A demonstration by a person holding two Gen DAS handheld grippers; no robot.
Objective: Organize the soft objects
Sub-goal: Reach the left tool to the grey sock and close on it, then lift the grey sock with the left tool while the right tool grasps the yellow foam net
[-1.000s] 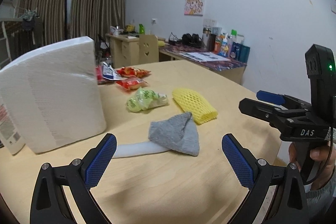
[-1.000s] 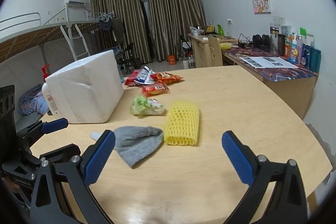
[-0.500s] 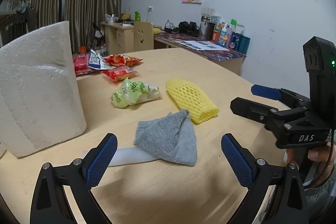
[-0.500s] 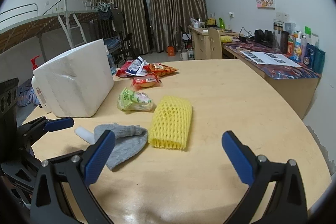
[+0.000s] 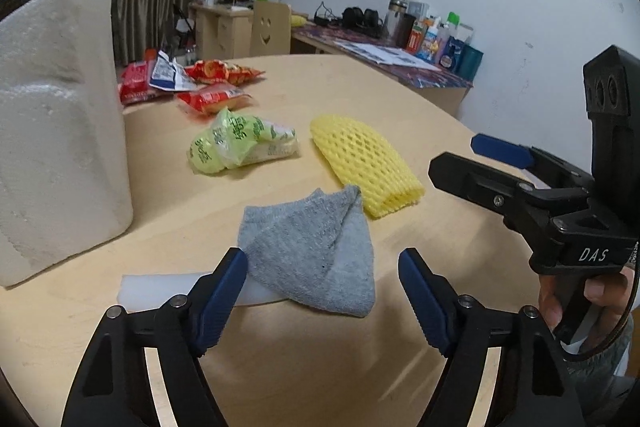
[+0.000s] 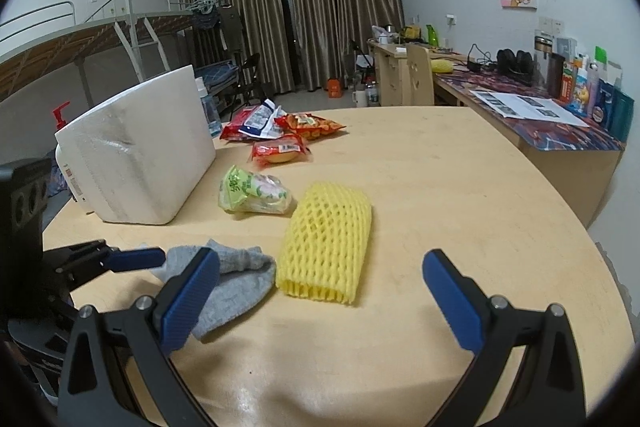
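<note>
A grey cloth (image 5: 316, 251) lies on the wooden table (image 5: 304, 363), partly over a white foam strip (image 5: 160, 289). It also shows in the right wrist view (image 6: 236, 277). A yellow foam net sleeve (image 5: 360, 167) lies just behind it and shows in the right wrist view (image 6: 326, 247). My left gripper (image 5: 322, 291) is open and empty, its fingers on either side of the cloth's near edge. My right gripper (image 6: 320, 297) is open and empty, just in front of the yellow sleeve. It also shows at the right of the left wrist view (image 5: 500, 159).
A large white foam box (image 5: 56, 131) stands at the left and shows in the right wrist view (image 6: 140, 151). A green snack bag (image 5: 240, 143) and several red snack packets (image 5: 208, 83) lie farther back. The table's rounded edge (image 6: 600, 267) runs at the right.
Both grippers have moved forward and lower toward the table. My left gripper's fingers have narrowed and now flank the grey cloth. The objects have not moved.
</note>
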